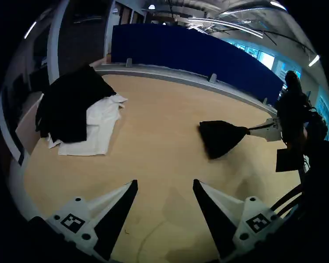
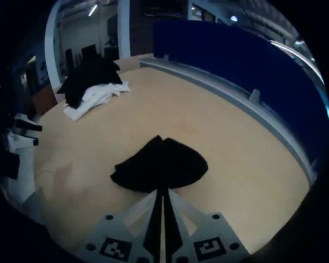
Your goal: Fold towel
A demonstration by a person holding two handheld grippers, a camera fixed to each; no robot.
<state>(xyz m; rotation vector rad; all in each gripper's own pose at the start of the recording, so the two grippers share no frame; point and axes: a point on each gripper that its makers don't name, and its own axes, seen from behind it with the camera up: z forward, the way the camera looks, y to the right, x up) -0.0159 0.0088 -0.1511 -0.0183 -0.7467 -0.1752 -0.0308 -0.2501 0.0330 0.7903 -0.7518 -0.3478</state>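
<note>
A black towel (image 1: 219, 136) lies bunched on the wooden table (image 1: 164, 114), drawn to a point at its right end. My right gripper (image 1: 248, 129) is shut on that point. In the right gripper view the towel (image 2: 162, 168) spreads just beyond the shut right gripper (image 2: 163, 191), whose fingers pinch its near edge. My left gripper (image 1: 164, 182) stands open low over the table's near side, nothing between its fingers, well short of the towel. It also appears at the left of the right gripper view as the left gripper (image 2: 26, 131).
A pile of black cloth (image 1: 70, 103) on white cloth (image 1: 98, 127) sits at the table's far left, also seen as the pile (image 2: 92, 85). A blue partition (image 1: 195, 52) and a grey ledge run behind the table. A person (image 1: 296, 114) stands at the right.
</note>
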